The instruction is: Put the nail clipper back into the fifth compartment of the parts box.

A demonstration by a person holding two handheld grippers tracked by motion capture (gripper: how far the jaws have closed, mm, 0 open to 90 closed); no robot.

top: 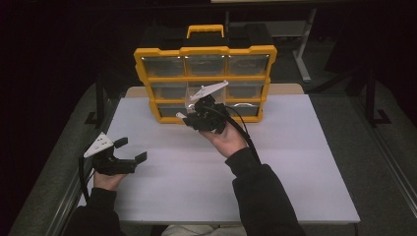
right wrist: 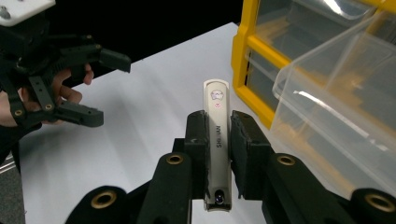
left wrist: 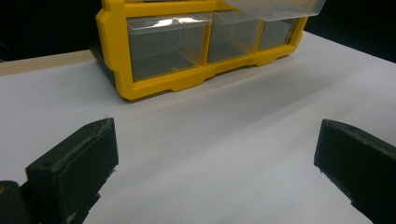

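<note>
Two grippers: a person holds one in each hand over a white surface (top: 275, 167), with a yellow drawer organizer (top: 204, 50) standing at the far edge.
Right gripper (right wrist: 218, 135): its jaws are pinching a slim, pale nail clipper (right wrist: 217, 123) by its long sides; the clipper's rounded end sticks out past the jaw tips. In the high view this gripper (top: 199, 115) is raised in front of the organizer's middle column.
Open drawer (right wrist: 336, 107): a clear plastic drawer is pulled out of the organizer and juts toward the person, just to the right of the clipper in the right gripper view. Its inside looks bare, though glare hides part of it.
Left gripper (top: 129, 150): it hovers low over the near left of the surface, well apart from the organizer, jaws spread wide with nothing between them.
Step in hand, as a judgement: carrying the clipper to the open drawer.
How to do it well: bring the clipper's tip over the drawer's near rim before lowering, so it clears the thin wall. Keep the squeeze firm, since the smooth sides could slip. Tilt the clipper downward into the drawer, then release only when it is close to the floor.
Left gripper's part: it could steady the organizer's frame if the drawer shifts.
</note>
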